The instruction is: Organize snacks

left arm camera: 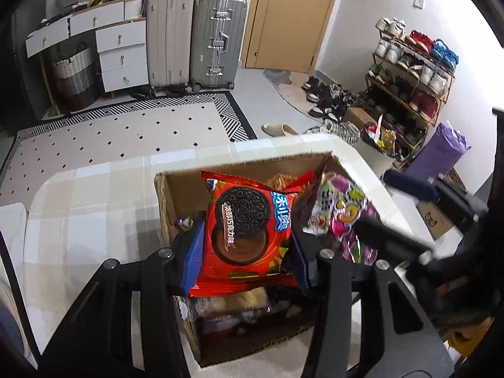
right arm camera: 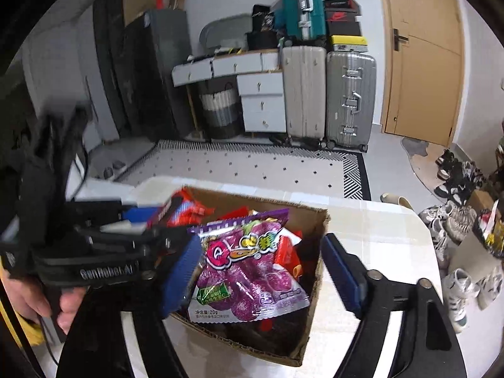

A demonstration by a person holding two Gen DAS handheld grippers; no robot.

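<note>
The cardboard box [left arm camera: 167,195] on the pale checked table [left arm camera: 78,208] is taken as the landmark. Above its open top the left gripper [left arm camera: 247,245] is held, pointing forward and slightly down, and a red cookie packet [left arm camera: 247,230] is clamped flat between its two blue pads [left arm camera: 193,252], the packet's printed face turned up to the camera. The packet hangs over the box's interior, its lower edge cut off behind the gripper frame.

The right gripper [right arm camera: 261,271] is held over the right side of the box with its jaws spread wide. A purple gummy packet [right arm camera: 249,271] is seen between its blue pads [right arm camera: 341,271], leaning against the left pad and well apart from the right one; whether it is carried by the pad or resting on the snacks beneath cannot be told.

In the left wrist view the right gripper [left arm camera: 390,233] appears only as a blurred dark shape at the box's right wall, partly covering the gummy packet [left arm camera: 343,211]. The box's contents below the cookie packet are dim and hard to make out.

Only the right wrist view shows the bare hand [right arm camera: 34,299] gripping the left gripper's [right arm camera: 157,217] handle to the left of the box, and the loose red wrappers [right arm camera: 286,249] inside it. Only the left wrist view shows the shoe rack [left arm camera: 409,88] beyond the box's far right corner.
</note>
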